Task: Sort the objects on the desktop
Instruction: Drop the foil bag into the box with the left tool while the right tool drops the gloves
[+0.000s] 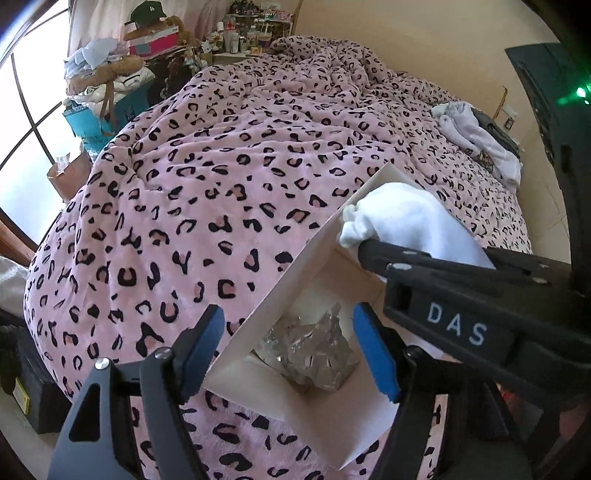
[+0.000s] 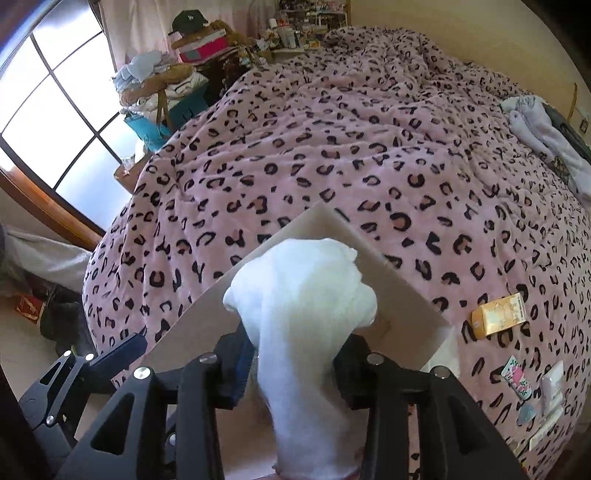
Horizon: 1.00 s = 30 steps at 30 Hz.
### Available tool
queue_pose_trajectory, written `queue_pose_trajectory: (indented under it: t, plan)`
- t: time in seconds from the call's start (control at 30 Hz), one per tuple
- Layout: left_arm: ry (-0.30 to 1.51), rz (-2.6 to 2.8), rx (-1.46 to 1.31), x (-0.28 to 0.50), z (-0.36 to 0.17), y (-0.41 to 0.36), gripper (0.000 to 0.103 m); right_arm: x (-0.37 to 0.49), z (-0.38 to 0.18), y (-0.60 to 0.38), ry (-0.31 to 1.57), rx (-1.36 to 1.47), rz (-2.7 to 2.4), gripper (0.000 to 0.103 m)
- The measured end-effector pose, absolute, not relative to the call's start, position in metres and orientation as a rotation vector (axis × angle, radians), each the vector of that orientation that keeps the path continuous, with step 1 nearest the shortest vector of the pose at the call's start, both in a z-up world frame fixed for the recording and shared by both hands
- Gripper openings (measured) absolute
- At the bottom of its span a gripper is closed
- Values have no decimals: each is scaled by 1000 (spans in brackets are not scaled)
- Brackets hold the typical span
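1. Here the right claw [image 2: 295, 363] is pinching a white sock [image 2: 306, 295], its two fingers pressed against the sock's sides; the sock stands up between them and flops over at the top.
2. In the left wrist view the same right claw [image 1: 373, 254] reaches in from the right, marked "DAS" on its body, and holds the white sock [image 1: 402, 221] over the far end of an open white box [image 1: 258, 295].
3. The white box [image 2: 399, 291] rests on the bed, on a pink leopard-print blanket [image 1: 221, 184], with its flaps standing up.
4. A crumpled silvery wrapper [image 1: 314, 350] lies on the bottom of the box.
5. The left claw [image 1: 291, 350] is spread wide: its blue-padded fingers [image 1: 373, 350] straddle the near end of the box, one outside the left wall and one at the right side, and I cannot tell whether either pad touches the cardboard.
6. On the blanket to the right of the box lies a yellow carton [image 2: 498, 314], and nearer the camera a small patterned packet [image 2: 517, 376] beside some pale flat packets [image 2: 552, 387].
7. Far up the bed, by the wall, a pile of pale clothes [image 1: 476, 140] sits on the blanket.
8. Beyond the bed's far left corner, cluttered shelves hold boxes, clothes and a dark cap [image 1: 147, 14], next to a bright window [image 2: 48, 110].
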<state>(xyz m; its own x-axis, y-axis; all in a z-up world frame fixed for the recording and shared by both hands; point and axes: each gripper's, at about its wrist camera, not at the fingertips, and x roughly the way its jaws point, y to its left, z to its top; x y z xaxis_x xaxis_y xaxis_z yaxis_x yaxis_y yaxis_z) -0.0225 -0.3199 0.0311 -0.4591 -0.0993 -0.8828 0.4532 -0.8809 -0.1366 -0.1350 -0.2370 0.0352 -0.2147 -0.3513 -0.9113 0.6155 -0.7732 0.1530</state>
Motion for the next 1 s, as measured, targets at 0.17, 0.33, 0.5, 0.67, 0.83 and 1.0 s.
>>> queue_pose_trajectory:
  t: [0.17, 0.33, 0.5, 0.67, 0.83, 1.0]
  plan:
    - [508, -2376, 1410, -22, 30, -320, 73, -131, 31, -238, 339, 1455, -2020, 42]
    - [514, -2376, 1407, -20, 32, -320, 73, -133, 36, -235, 285, 1479, -2003, 46]
    - [520, -2376, 1404, -17, 34, -321, 73, -134, 39, -232, 255, 1507, -2003, 46]
    - [527, -2376, 1400, -15, 36, -322, 73, -131, 43, -231, 250, 1507, -1996, 49]
    - [523, -2372, 1399, -14, 38, -322, 73, -129, 54, -228, 215, 1478, -2008, 49]
    - [516, -2374, 1395, -14, 42, -318, 73, -125, 69, -217, 189, 1446, -2040, 49]
